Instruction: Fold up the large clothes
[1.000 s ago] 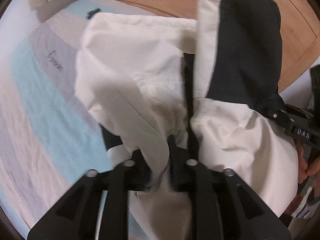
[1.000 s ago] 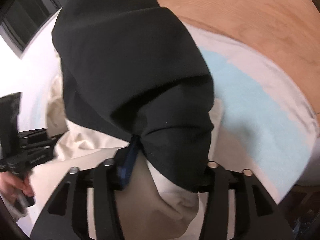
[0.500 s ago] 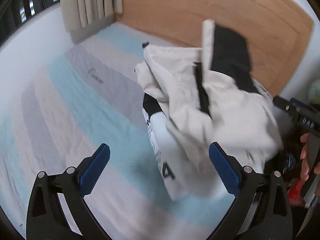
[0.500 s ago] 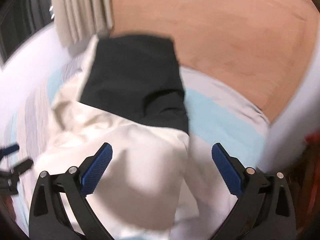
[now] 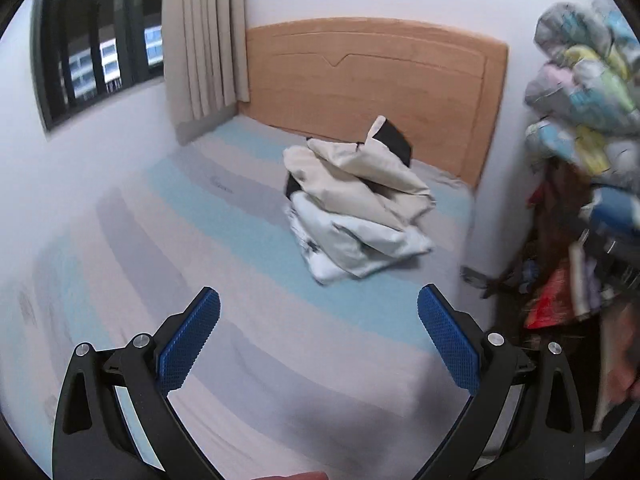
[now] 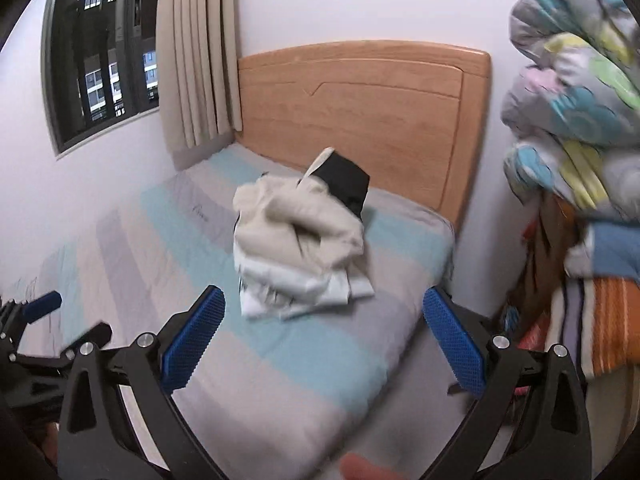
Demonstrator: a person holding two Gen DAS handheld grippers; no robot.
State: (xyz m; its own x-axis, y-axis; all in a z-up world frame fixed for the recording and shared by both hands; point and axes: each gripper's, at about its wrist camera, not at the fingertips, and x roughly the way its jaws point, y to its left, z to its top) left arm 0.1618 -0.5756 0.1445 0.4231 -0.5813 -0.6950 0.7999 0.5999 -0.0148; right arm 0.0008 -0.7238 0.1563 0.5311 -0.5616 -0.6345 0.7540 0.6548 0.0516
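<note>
Clothes pile lies w/ long axis toward headboard; both grippers wide open, empty.

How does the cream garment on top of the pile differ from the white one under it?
The cream garment is a warmer, beige tone; the white garment is cooler and paler. The cream one sits bunched and rumpled, with a black panel sticking up at the back; the white one lies flatter, with dark print at its edge. The cream one rests on top, the white one on the striped bed sheet. Both are loosely folded.
</note>
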